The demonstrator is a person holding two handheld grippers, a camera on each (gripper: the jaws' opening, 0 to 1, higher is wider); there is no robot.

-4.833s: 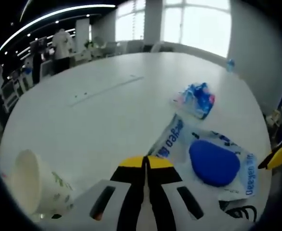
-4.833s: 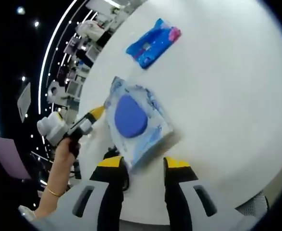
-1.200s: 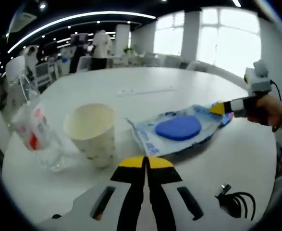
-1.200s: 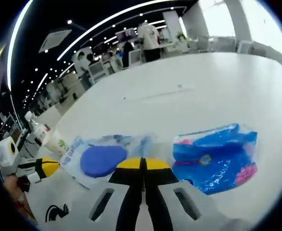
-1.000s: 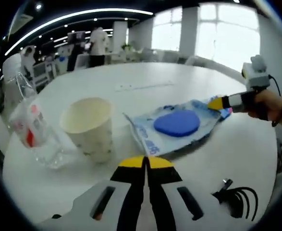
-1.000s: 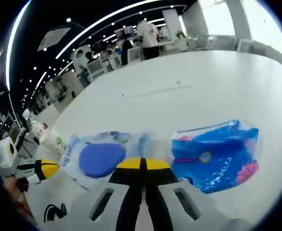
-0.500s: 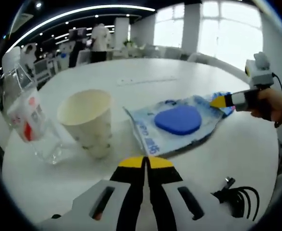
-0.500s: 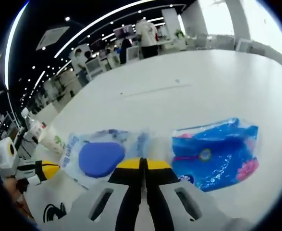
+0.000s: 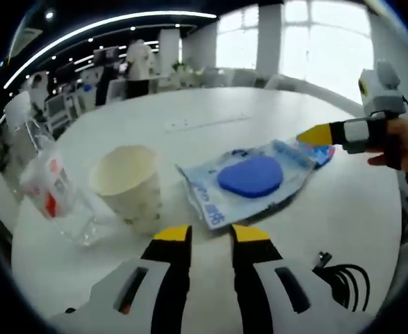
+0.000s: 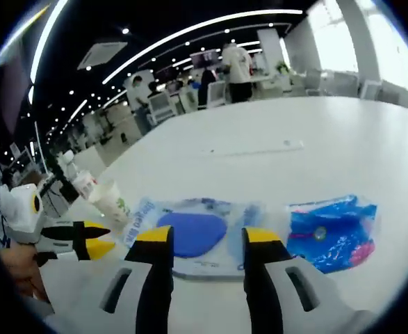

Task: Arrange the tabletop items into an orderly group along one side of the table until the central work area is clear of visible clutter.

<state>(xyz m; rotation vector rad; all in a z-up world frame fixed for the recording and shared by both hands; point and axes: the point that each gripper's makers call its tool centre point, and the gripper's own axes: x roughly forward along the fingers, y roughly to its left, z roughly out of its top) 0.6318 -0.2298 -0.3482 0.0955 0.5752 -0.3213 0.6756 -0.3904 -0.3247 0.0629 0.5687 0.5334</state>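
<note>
A wet-wipes pack (image 9: 249, 177) with a blue oval lid lies flat on the white round table (image 9: 190, 115). Left of it stands a paper cup (image 9: 127, 184), and a clear plastic bottle (image 9: 51, 191) lies beside that. My left gripper (image 9: 210, 236) is open, just short of the pack, nothing between its jaws. In the right gripper view my right gripper (image 10: 208, 240) is open above the near edge of the pack (image 10: 193, 233), with a blue packet (image 10: 332, 236) to its right. The cup (image 10: 113, 202) and bottle (image 10: 85, 184) stand at the left.
A black coiled cable (image 9: 343, 278) lies near the table edge at lower right. The right gripper (image 9: 322, 134), held by a hand, reaches in over the blue packet (image 9: 322, 154). The left gripper (image 10: 85, 236) shows at the left. People and desks fill the background.
Both grippers have gone from shut to open. The right gripper has lifted and drawn back a little from the wipes pack; the items lie where they were.
</note>
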